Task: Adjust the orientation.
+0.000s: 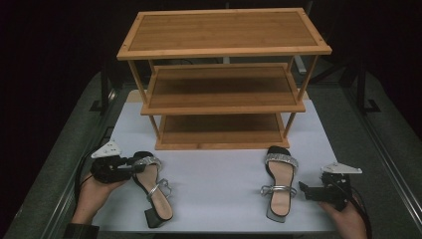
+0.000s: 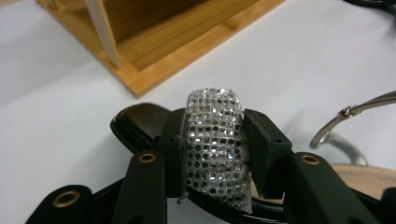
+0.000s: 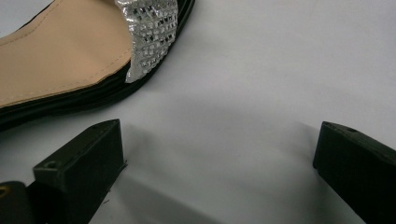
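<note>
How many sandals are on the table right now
2. One black block-heeled sandal with a silver rhinestone strap lies front-left, its toe strap pinched in the left gripper. The matching sandal lies front-right, beside the open right gripper.

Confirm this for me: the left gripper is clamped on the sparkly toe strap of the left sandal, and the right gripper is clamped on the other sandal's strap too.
Not quite. The left gripper is shut on the left sandal's toe strap, as the left gripper view shows. But the right gripper holds nothing: in the right gripper view its jaws stand wide apart over bare table, beside the right sandal, not on it.
</note>
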{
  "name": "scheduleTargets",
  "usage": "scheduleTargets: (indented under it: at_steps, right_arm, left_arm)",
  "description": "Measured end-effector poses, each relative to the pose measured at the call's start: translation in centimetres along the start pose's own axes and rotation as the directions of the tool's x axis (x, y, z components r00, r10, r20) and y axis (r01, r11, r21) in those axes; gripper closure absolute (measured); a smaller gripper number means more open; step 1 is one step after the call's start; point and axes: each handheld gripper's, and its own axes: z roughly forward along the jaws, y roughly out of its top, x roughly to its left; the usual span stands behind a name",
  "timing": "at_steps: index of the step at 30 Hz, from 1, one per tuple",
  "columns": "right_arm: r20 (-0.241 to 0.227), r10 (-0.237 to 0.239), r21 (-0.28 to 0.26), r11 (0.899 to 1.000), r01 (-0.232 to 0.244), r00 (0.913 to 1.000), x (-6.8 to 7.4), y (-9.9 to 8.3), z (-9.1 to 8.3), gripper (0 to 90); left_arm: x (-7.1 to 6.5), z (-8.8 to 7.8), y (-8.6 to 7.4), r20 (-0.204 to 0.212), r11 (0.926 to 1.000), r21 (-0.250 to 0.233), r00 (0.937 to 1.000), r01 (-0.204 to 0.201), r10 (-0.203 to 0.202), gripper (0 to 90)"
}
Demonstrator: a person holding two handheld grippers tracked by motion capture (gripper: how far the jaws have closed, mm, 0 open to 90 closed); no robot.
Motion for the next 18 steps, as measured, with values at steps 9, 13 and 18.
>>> scheduleTargets:
  at_steps: [9, 13, 18]
  right_arm:
    - [0.000, 0.001, 0.000, 1.000, -0.001, 1.0000, 0.0, 0.0, 0.0, 1.1]
    - [-0.001, 0.002, -0.001, 1.000, -0.002, 1.0000, 0.0, 0.0, 0.0, 1.1]
    - [-0.001, 0.002, -0.001, 1.000, -0.002, 1.0000, 0.0, 0.0, 0.0, 1.1]
  left_arm:
    - [1.2, -0.6, -2.7, 0.016, 0.9984, -0.002, 0.9982, 0.057, -0.057, 61.3]
    - [1.6, -0.8, -3.7, 0.022, 0.9964, 0.002, 0.9961, 0.085, -0.085, 60.9]
    - [1.9, -0.9, -4.4, 0.005, 0.9943, 0.035, 0.9949, 0.101, -0.101, 57.9]
